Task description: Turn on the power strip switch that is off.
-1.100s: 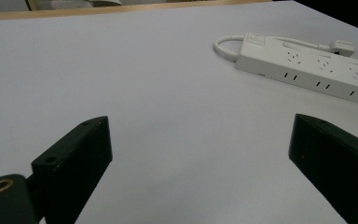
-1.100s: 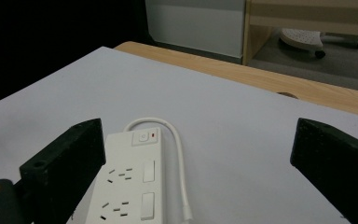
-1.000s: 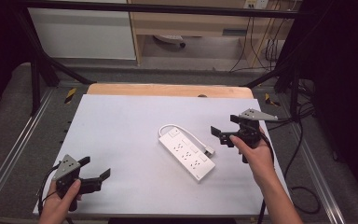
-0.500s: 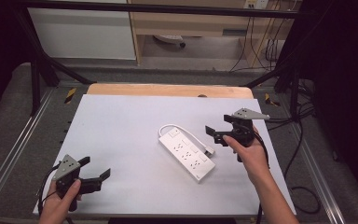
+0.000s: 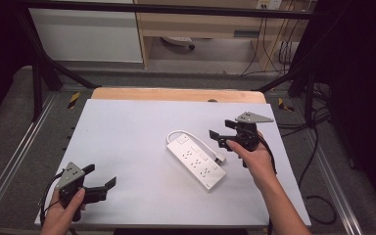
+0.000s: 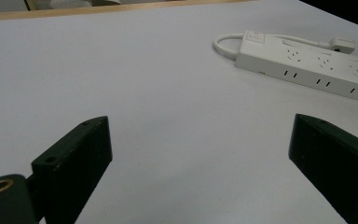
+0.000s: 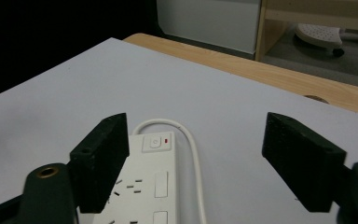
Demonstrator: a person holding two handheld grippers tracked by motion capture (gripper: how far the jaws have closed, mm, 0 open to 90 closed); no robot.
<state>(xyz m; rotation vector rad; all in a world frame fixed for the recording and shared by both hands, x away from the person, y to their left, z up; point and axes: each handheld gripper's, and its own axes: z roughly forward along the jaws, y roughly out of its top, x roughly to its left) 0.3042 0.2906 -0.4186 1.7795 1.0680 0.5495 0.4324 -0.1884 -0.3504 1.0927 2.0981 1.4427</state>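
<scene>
While my right gripper (image 5: 221, 139) hangs just beside the power strip (image 5: 196, 159), its jaws have just been closing in from their widest yet stand well apart, gripping nothing; in the right gripper view the strip's switch end (image 7: 157, 142) and looped white cord (image 7: 193, 154) lie between and beyond the pads, untouched. From this gripper the strip lies just toward the table's centre, long axis diagonal, switch end far-left, other end near-right. My left gripper (image 5: 100, 183) rests open and empty at the near-left corner, well apart, so the right hand is nearer. I see no containers on the white table (image 5: 127, 132).
</scene>
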